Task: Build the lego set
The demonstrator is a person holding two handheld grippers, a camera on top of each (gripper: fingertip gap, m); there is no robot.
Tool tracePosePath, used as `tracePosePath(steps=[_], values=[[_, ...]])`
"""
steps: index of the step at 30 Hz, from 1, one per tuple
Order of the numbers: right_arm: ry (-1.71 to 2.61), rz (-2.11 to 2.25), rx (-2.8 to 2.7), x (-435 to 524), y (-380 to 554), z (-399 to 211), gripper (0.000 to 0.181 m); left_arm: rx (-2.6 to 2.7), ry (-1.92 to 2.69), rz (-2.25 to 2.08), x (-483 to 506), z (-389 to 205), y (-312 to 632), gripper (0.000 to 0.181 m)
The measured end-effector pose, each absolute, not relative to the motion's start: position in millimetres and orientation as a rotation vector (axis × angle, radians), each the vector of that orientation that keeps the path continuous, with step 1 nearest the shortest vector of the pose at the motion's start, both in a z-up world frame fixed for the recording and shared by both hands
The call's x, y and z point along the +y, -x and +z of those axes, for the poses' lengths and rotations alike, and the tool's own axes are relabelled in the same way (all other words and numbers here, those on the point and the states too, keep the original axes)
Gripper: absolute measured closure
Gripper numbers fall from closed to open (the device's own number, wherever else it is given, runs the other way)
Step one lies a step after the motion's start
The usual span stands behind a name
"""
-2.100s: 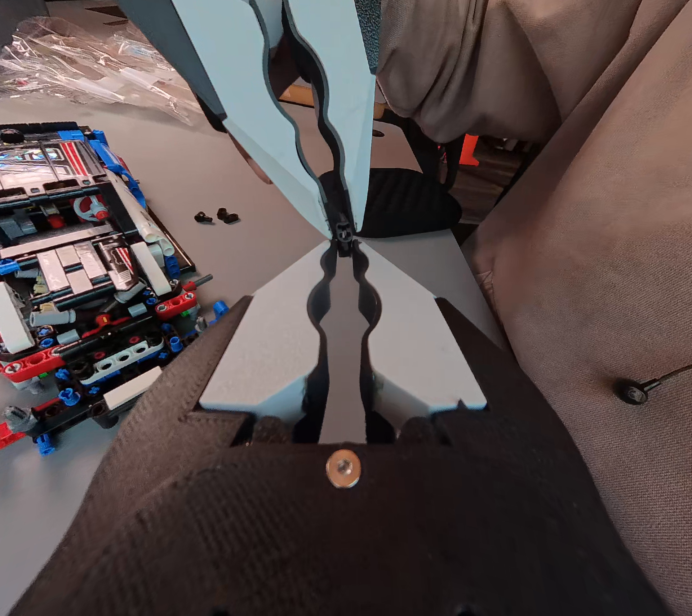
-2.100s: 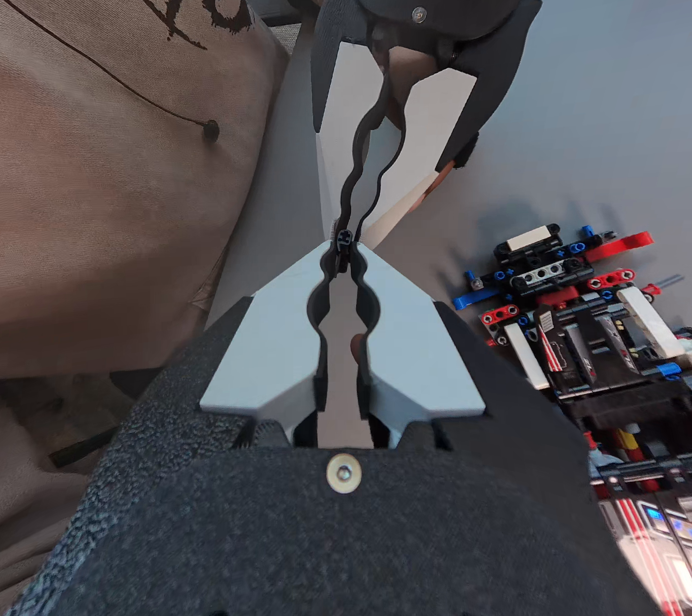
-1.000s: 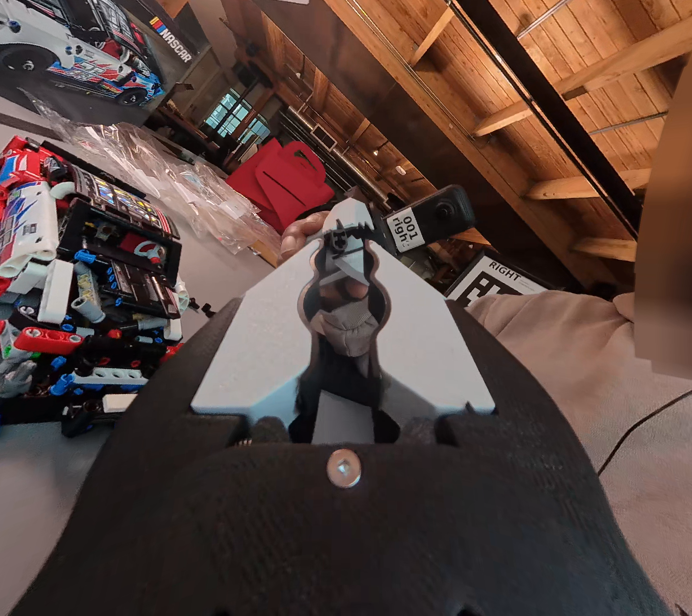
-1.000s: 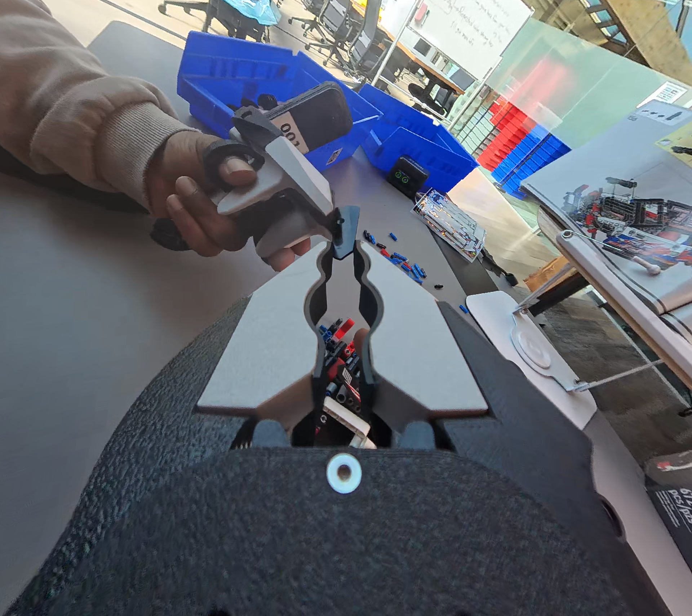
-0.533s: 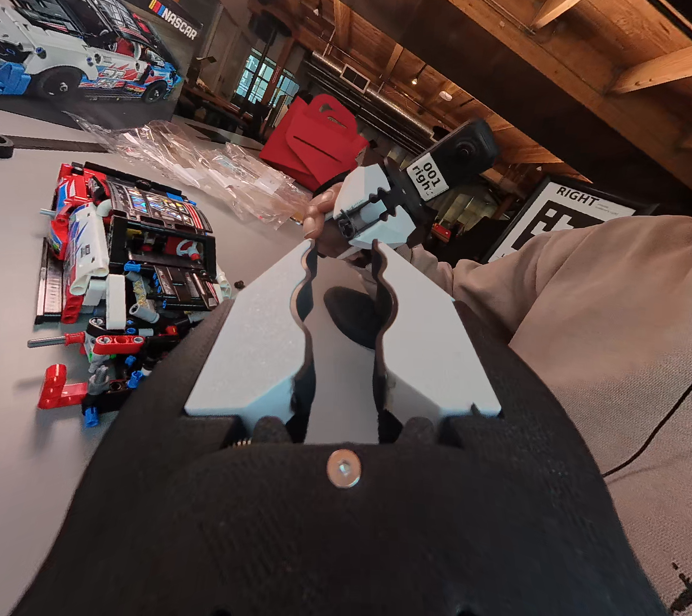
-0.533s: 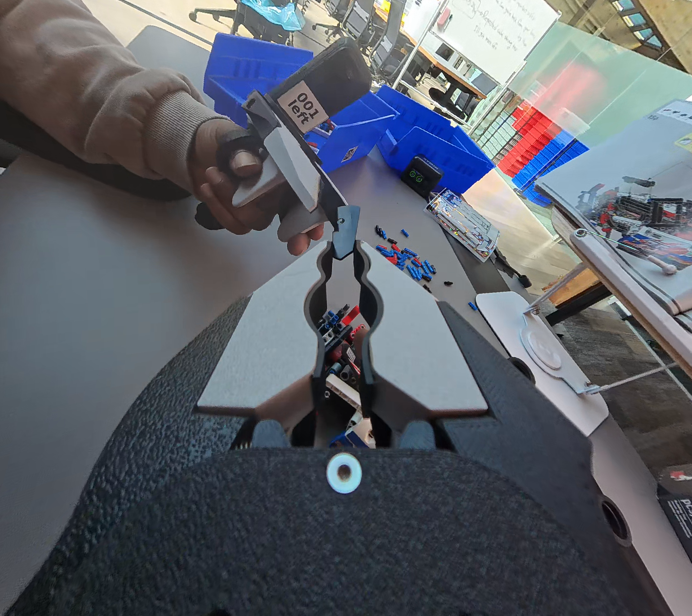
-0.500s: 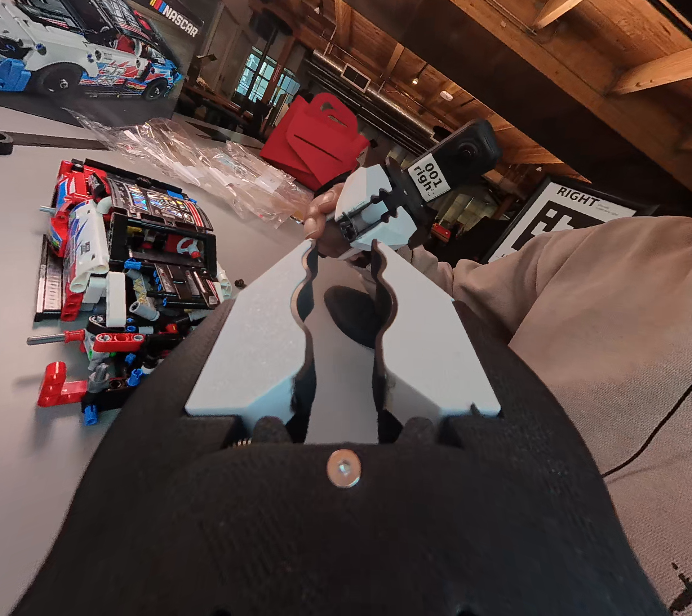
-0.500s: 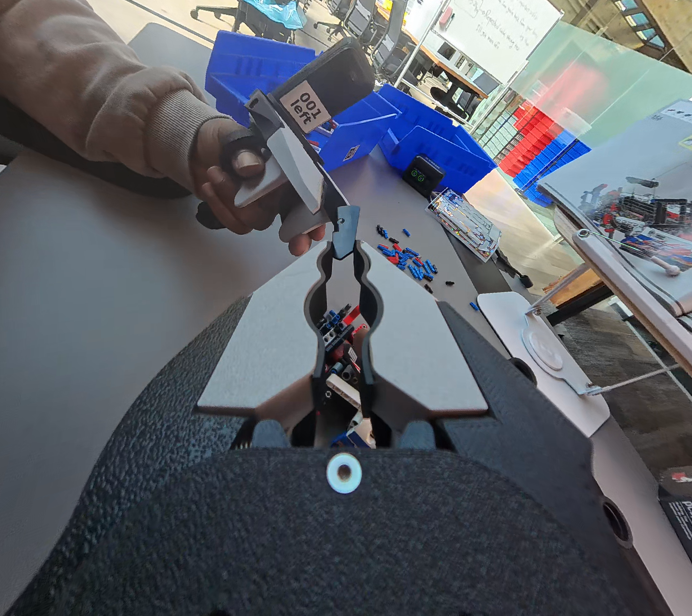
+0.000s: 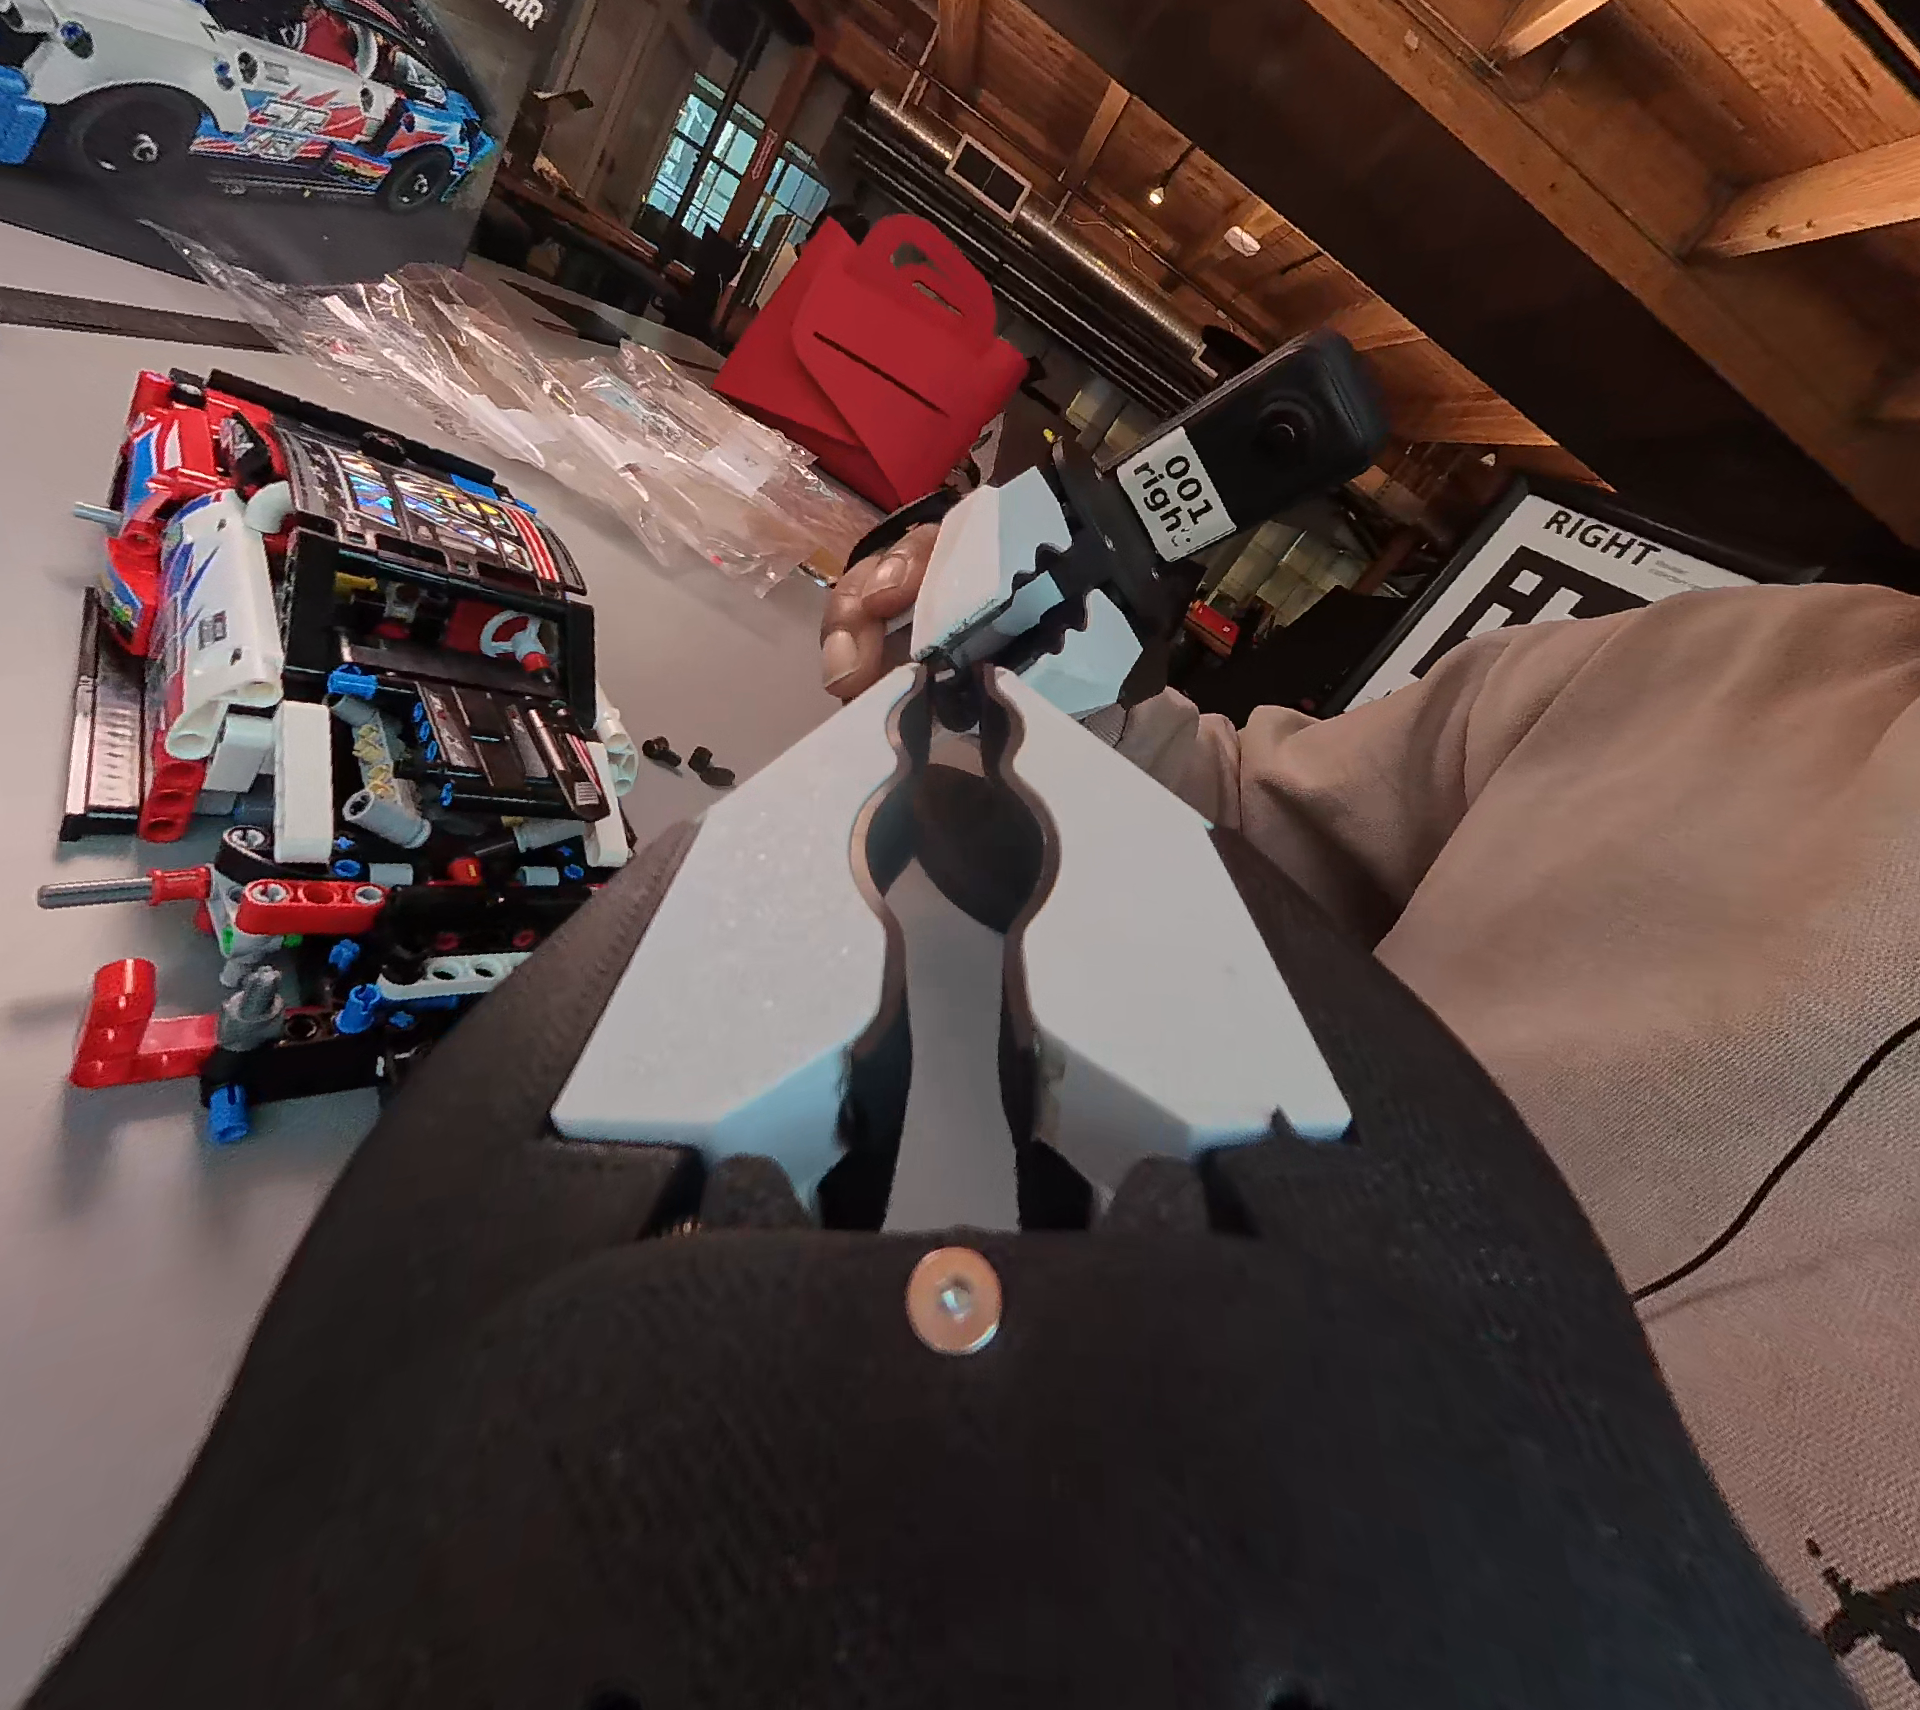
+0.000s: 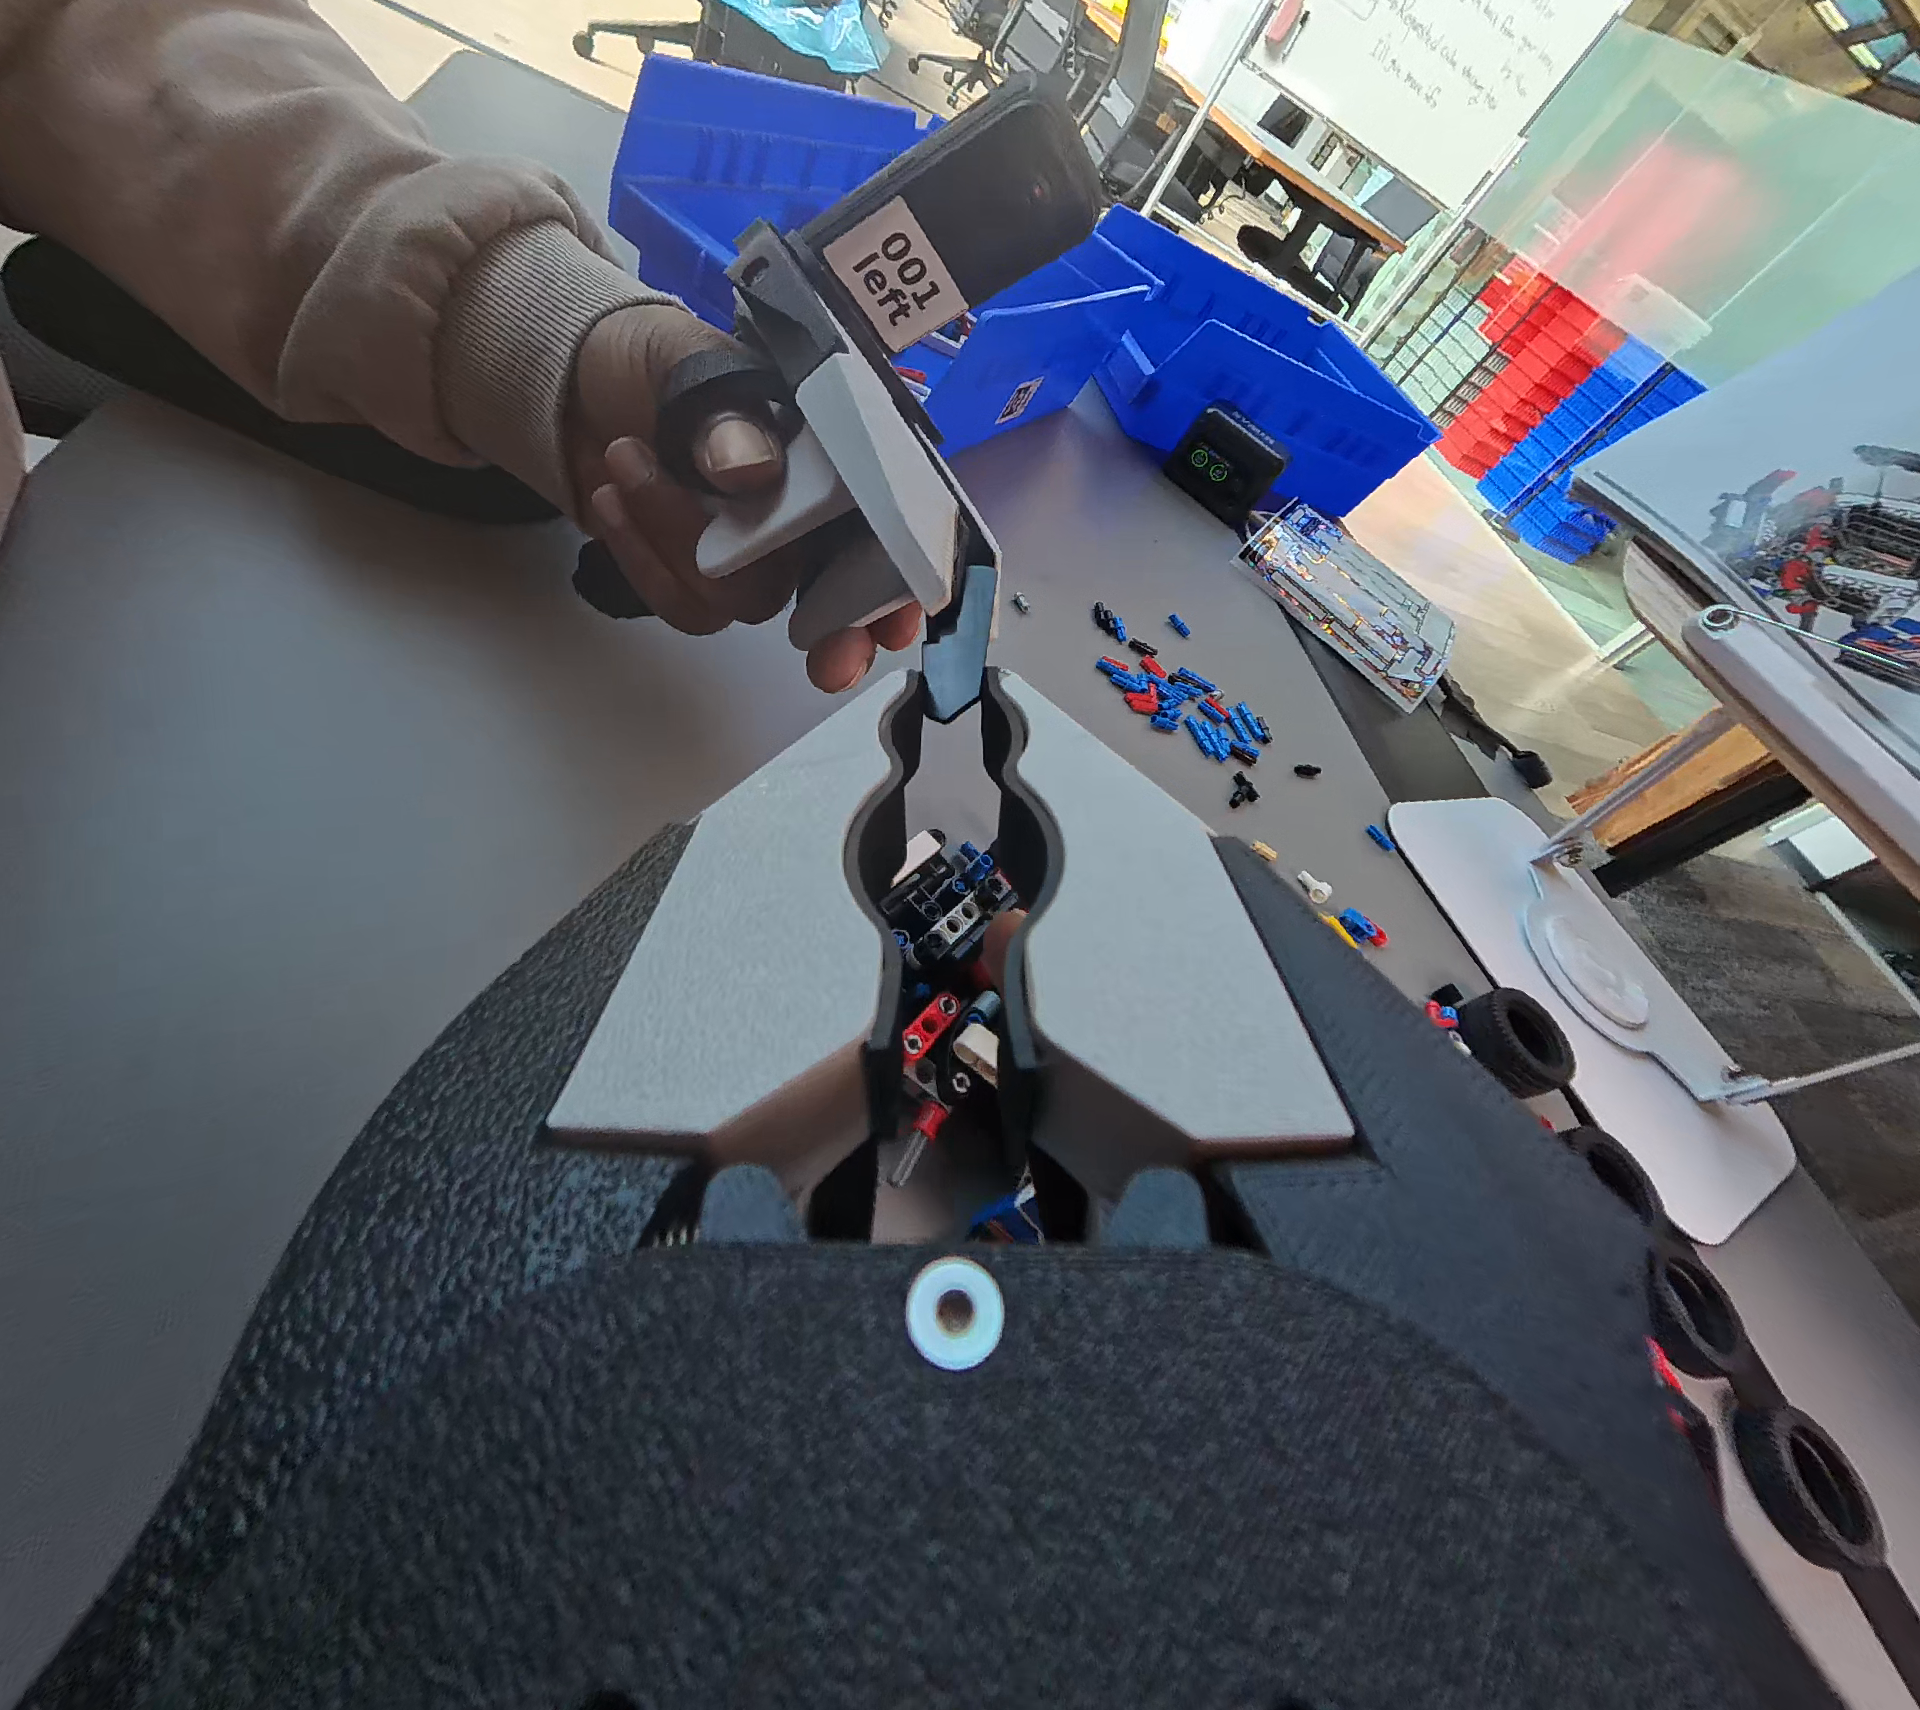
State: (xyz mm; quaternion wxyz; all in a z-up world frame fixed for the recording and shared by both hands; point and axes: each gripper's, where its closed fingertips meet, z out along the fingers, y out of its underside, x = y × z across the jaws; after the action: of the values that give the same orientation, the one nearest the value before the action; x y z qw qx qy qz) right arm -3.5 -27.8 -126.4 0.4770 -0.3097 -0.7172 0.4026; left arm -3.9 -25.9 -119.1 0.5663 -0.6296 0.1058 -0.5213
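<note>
Grippers meet tip to tip again: left gripper (image 9: 951, 692) has closed back onto the small black piece (image 10: 961, 644), right gripper (image 10: 954, 692) still clenching it, car (image 9: 332, 725) lying left, suggesting another handover try.

A half-built red, white, blue and black brick race car (image 9: 343, 704) lies flat on the grey counter (image 9: 114, 1265) at centre left; loose blue, red and black pins (image 10: 1184, 710) lie scattered at centre right.

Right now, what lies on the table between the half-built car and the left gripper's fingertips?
Two small black pins lie on the grey table between the car and the left gripper; the left wrist view shows it.
</note>
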Motion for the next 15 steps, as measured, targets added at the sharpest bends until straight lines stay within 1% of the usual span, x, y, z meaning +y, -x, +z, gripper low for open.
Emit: tracePosePath(steps=[15], values=[[0.766,1.027,-1.728,-22,0,-135,0.173,0.17,1.517,-1.347,-22,-131,2,0.176]])
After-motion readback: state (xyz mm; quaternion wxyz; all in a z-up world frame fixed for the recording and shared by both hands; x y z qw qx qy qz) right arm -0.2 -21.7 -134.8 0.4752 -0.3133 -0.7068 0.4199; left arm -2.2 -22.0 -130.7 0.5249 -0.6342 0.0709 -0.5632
